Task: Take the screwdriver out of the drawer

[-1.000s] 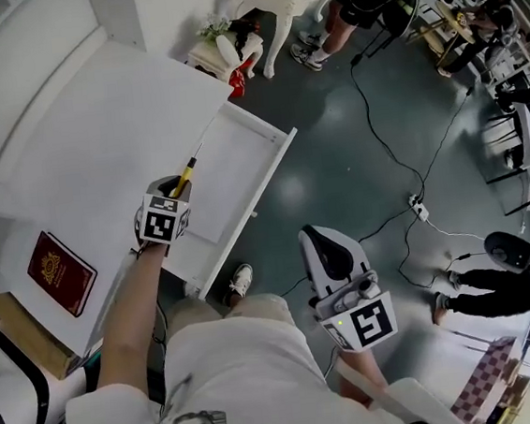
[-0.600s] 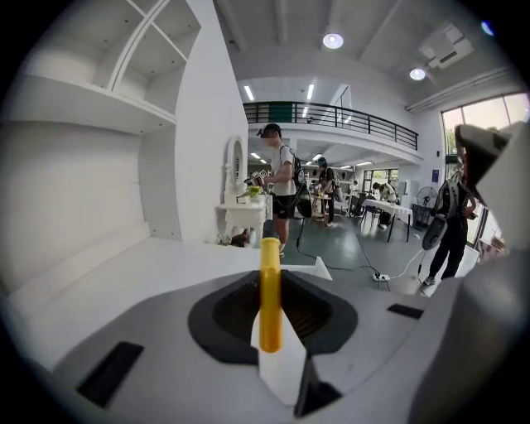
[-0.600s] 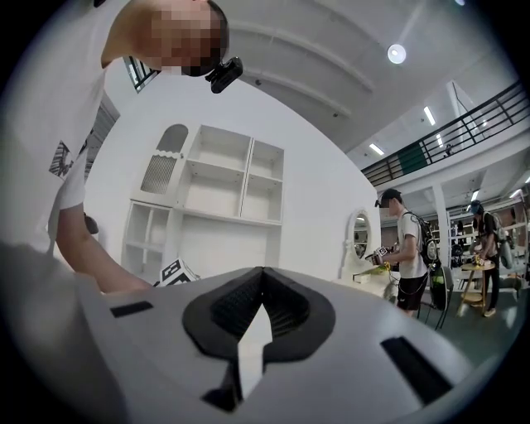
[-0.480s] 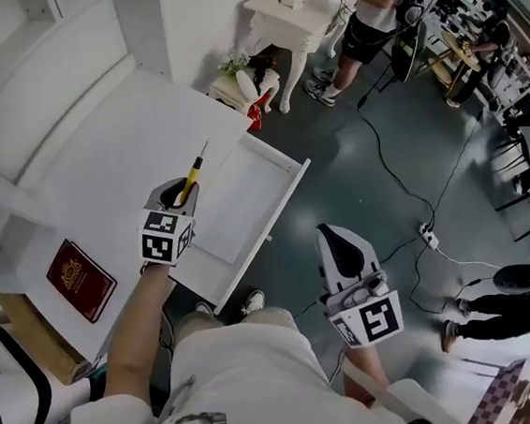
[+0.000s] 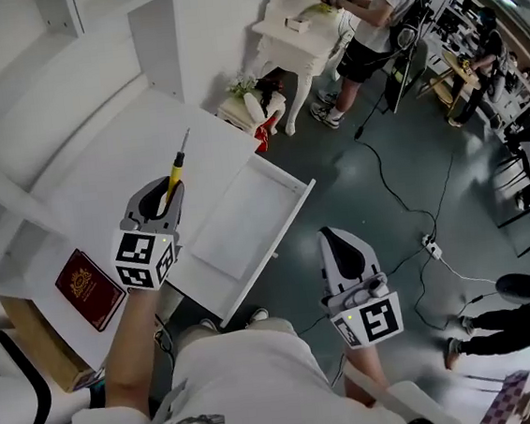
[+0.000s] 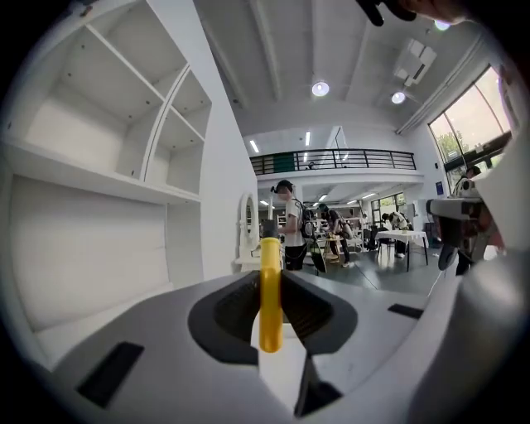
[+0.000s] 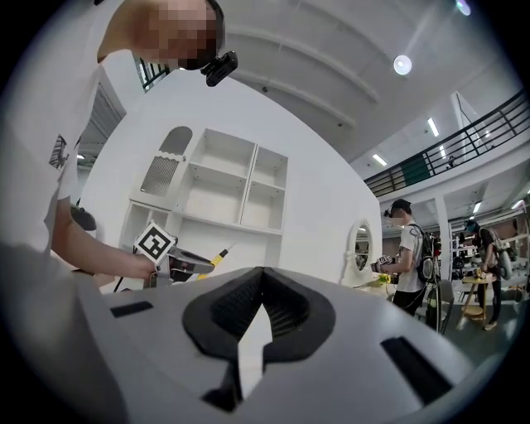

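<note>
A screwdriver (image 5: 177,170) with a yellow handle and a thin dark shaft sticks out of my left gripper (image 5: 166,197), which is shut on the handle. It is held high above the white desk top (image 5: 81,160), just left of the open drawer (image 5: 289,215). The drawer's white inside shows nothing in it. In the left gripper view the yellow handle (image 6: 270,291) stands upright, pinched between the pads. My right gripper (image 5: 335,243) hovers over the floor to the right of the drawer, shut with nothing in it. From the right gripper view the left gripper (image 7: 184,263) and screwdriver (image 7: 218,257) show at the left.
A red booklet (image 5: 89,289) lies on the desk's near left. White shelves (image 6: 124,124) rise behind the desk. A white side table (image 5: 298,29) and people (image 5: 372,16) stand further back. Cables and a power strip (image 5: 429,247) lie on the grey floor.
My left gripper has risen with the screwdriver, from over the drawer's left edge to above the desk top. The right gripper rose slightly and stayed shut.
</note>
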Action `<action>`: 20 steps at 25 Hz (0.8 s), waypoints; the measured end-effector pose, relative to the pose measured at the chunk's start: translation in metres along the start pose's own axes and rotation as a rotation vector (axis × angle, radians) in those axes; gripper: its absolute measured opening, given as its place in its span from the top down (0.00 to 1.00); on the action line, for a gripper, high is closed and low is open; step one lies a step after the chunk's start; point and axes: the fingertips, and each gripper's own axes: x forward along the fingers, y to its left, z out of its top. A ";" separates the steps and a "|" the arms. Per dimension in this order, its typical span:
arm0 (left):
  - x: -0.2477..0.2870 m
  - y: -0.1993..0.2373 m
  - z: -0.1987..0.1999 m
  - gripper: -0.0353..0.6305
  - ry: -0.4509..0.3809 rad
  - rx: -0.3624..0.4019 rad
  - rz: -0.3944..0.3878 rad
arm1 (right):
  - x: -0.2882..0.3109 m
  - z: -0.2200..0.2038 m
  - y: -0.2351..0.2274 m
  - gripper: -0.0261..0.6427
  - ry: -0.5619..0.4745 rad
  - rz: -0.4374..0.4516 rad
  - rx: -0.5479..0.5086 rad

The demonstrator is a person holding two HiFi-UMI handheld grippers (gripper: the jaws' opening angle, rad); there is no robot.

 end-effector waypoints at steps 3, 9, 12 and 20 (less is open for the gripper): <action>-0.018 0.013 0.022 0.82 -0.057 0.008 0.029 | 0.005 0.003 0.000 0.95 -0.005 0.004 -0.003; -0.052 0.028 0.063 0.82 -0.162 0.013 0.071 | 0.010 0.009 -0.003 0.95 -0.018 0.002 -0.003; -0.070 0.035 0.082 0.82 -0.214 0.015 0.094 | 0.012 0.012 -0.006 0.95 -0.024 -0.002 -0.001; -0.113 0.051 0.116 0.82 -0.325 -0.013 0.185 | 0.011 0.025 -0.020 0.95 -0.049 -0.028 0.012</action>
